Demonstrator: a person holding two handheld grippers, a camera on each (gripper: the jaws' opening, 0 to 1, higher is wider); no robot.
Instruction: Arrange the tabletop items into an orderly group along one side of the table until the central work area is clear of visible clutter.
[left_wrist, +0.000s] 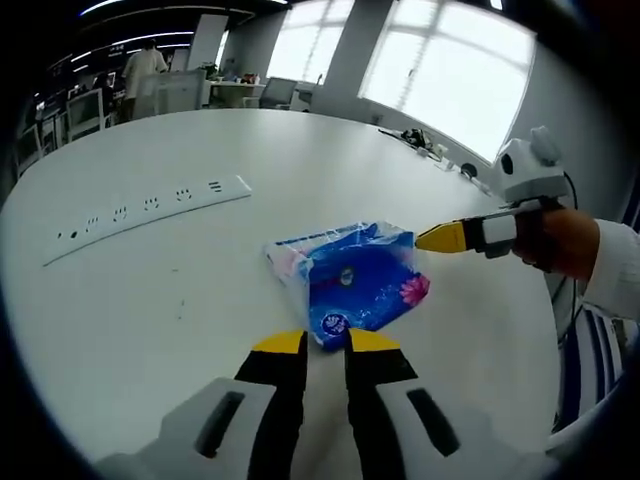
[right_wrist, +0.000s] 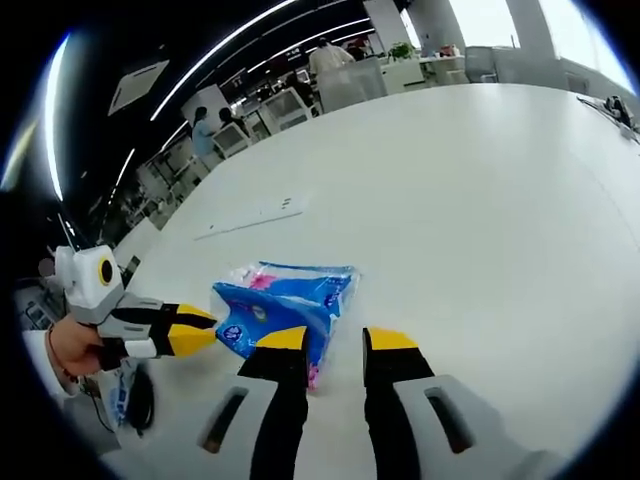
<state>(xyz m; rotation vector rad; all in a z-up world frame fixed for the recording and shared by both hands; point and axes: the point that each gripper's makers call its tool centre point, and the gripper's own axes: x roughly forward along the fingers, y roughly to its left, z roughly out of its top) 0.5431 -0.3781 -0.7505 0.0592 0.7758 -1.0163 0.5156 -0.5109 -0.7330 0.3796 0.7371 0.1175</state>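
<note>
A blue plastic tissue pack (left_wrist: 355, 282) with a pink flower print lies on the white table (left_wrist: 150, 320). My left gripper (left_wrist: 326, 342) has its jaws drawn close on the pack's near corner. In the right gripper view the left gripper (right_wrist: 205, 335), held in a hand, meets the tissue pack (right_wrist: 285, 305) at its left end. My right gripper (right_wrist: 338, 342) stands open with nothing between its jaws, and the pack's edge lies against its left fingertip (right_wrist: 283, 340). In the left gripper view the right gripper (left_wrist: 425, 238), held by a hand, points at the pack's far right corner.
A long white power strip (left_wrist: 150, 210) lies to the left on the table, apart from the pack; it is also the power strip (right_wrist: 255, 215) beyond the pack. Small dark items (left_wrist: 425, 140) sit at the far table edge near windows. Chairs, desks and people stand beyond.
</note>
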